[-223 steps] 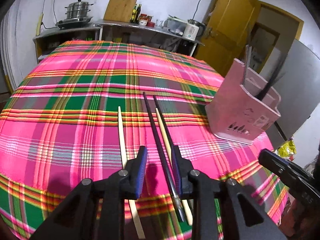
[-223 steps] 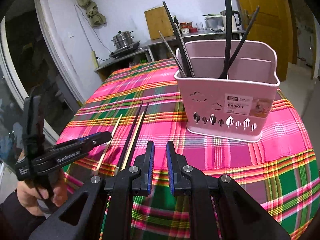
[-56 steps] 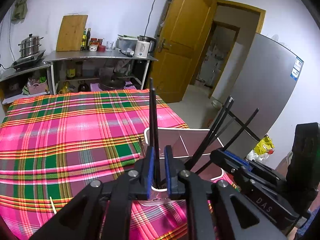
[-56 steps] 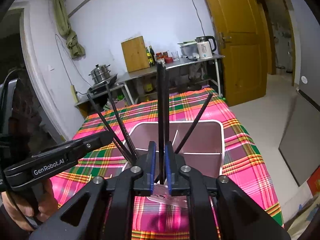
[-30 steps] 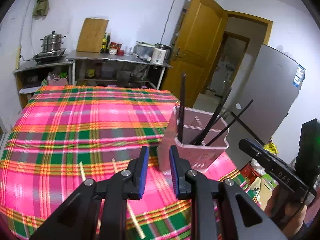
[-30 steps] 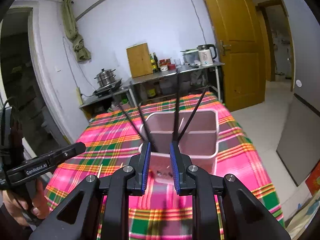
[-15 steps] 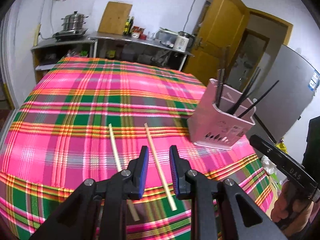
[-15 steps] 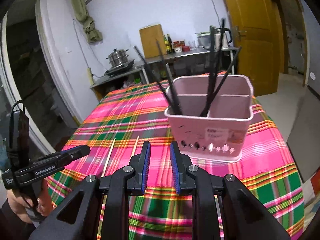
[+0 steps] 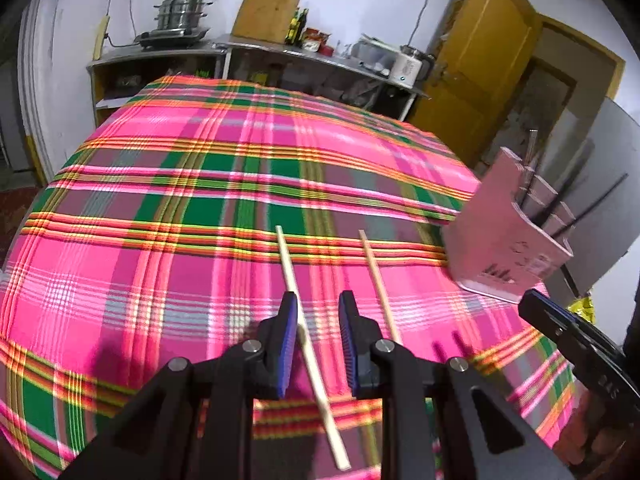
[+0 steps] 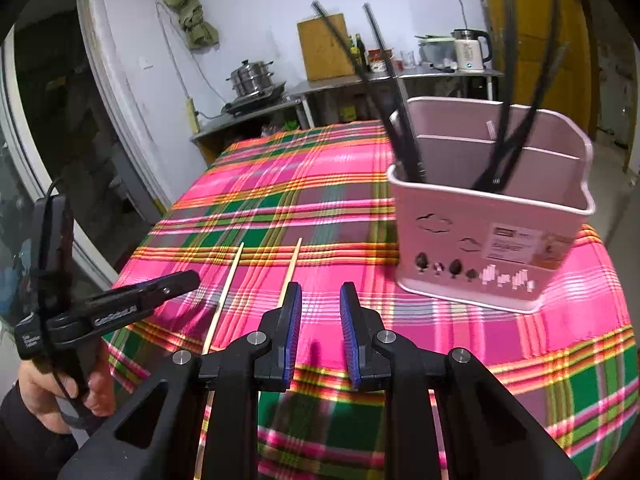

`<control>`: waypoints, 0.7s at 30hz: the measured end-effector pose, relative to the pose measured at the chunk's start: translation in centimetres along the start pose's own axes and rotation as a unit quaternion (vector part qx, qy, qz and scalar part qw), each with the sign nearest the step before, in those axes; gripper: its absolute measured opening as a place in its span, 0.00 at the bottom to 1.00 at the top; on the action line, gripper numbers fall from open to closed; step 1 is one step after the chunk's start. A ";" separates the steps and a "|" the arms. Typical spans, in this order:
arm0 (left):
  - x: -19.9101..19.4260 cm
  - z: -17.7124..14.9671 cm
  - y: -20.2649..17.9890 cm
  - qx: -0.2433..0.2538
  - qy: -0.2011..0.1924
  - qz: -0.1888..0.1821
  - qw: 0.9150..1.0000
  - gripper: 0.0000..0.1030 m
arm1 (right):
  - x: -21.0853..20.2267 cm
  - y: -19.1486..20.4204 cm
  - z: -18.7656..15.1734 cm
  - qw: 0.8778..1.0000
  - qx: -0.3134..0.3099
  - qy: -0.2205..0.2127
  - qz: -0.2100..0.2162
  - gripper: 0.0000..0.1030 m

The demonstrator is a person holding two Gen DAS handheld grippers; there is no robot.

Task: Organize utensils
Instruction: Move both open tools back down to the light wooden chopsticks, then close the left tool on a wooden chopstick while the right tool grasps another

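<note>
Two pale wooden chopsticks lie side by side on the pink plaid tablecloth (image 9: pixel 160 184) near its front edge. The left chopstick (image 9: pixel 298 300) runs beneath the gap of my left gripper (image 9: pixel 318 308), which is open and close above it, pads not pressing. The right chopstick (image 9: pixel 376 280) lies just right of that gripper. My right gripper (image 10: pixel 320 300) is open and holds nothing; the right chopstick (image 10: pixel 292 264) passes under its left finger. The pink utensil basket (image 10: pixel 488 220) stands to the right with several black chopsticks (image 10: pixel 404 136) upright in it.
The left gripper (image 10: pixel 140 296) and the hand (image 10: pixel 92 396) holding it show at the left of the right wrist view. A counter (image 9: pixel 256 46) with a steamer pot (image 9: pixel 180 12), cutting board and kettle lines the back wall. A yellow door (image 9: pixel 480 64) is behind the basket (image 9: pixel 504 248).
Both grippers have dropped from above the basket and drawn back toward the table's front edge. The pale chopsticks now lie right under them. Jaw gaps look the same.
</note>
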State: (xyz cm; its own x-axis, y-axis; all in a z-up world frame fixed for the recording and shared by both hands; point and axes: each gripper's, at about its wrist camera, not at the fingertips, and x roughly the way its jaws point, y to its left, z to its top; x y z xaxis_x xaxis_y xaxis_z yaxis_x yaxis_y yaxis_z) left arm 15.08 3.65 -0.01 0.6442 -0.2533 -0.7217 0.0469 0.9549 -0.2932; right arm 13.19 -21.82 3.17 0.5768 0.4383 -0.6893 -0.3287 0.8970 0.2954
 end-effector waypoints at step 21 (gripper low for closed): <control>6.6 2.7 1.5 0.023 0.026 0.017 0.999 0.21 | 12.1 2.5 2.7 0.997 -0.027 0.077 0.007 0.20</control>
State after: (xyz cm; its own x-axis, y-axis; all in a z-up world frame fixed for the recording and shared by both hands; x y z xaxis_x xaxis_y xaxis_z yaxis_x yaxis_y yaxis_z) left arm 21.48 3.81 -3.55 0.6058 -0.2271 -0.7625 0.0611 0.9688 -0.2400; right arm 21.36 -14.10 -2.64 0.4522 0.4336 -0.7794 -0.3778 0.8847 0.2730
